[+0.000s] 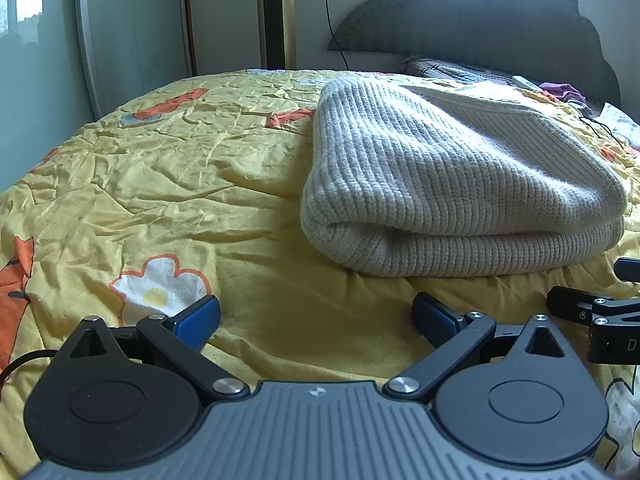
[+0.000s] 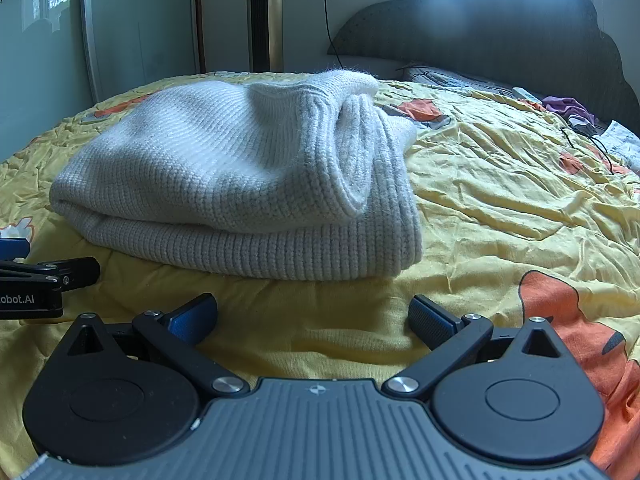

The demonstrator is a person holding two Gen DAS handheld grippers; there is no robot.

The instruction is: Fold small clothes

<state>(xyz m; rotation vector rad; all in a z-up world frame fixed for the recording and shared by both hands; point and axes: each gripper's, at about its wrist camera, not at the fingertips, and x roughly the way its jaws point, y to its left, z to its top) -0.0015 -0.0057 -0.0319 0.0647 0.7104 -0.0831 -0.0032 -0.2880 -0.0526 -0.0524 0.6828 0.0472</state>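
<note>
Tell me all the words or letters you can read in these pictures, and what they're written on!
"obot.AI": white print on the black left gripper, seen in the right wrist view; its start is cut off by the picture edge.
"D": one white letter on the black right gripper, seen in the left wrist view; the rest is cut off.
Nothing else is readable.

A bed [image 1: 168,184] is covered by a wrinkled yellow floral quilt. A folded grey knit sweater [image 1: 448,176] is laid on it, with purple cloth [image 1: 562,91] seen at two o'clock.
</note>
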